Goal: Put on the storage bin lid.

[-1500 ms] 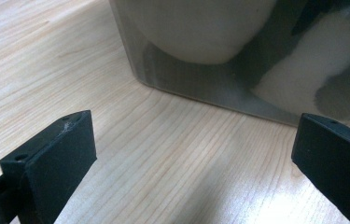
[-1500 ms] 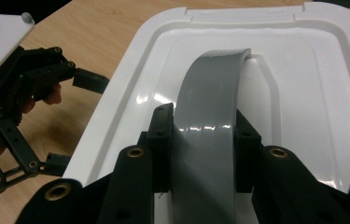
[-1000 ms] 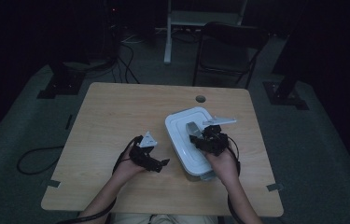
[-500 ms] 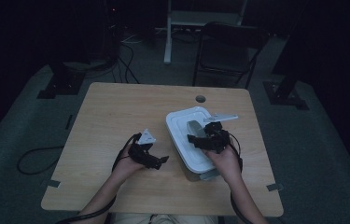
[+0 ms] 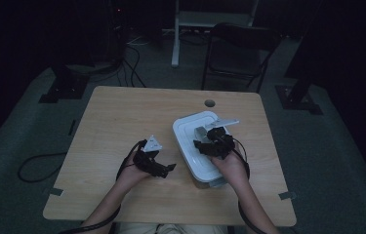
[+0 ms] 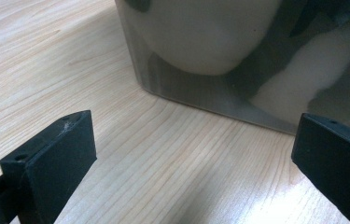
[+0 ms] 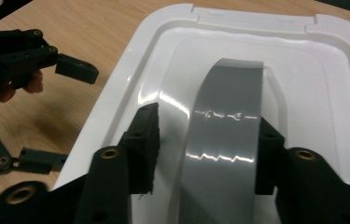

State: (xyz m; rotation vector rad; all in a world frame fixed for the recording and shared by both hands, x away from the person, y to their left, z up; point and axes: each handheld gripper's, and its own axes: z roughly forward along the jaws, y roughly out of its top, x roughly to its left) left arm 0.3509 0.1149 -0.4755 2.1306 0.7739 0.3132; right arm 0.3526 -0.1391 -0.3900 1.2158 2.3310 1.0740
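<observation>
From above, the white lidded container point(image 5: 201, 146) sits on the table point(image 5: 122, 117), with the right gripper point(image 5: 209, 144) over its lid and the left gripper point(image 5: 163, 168) just beside its near-left side, jaws apart.

Left gripper view: the container's wall point(image 6: 238, 60) stands beyond the spread jaws.

Right gripper view: the jaws have just been opening; the grey handle point(image 7: 226, 126) lies between them, with a gap showing at the left jaw.
</observation>
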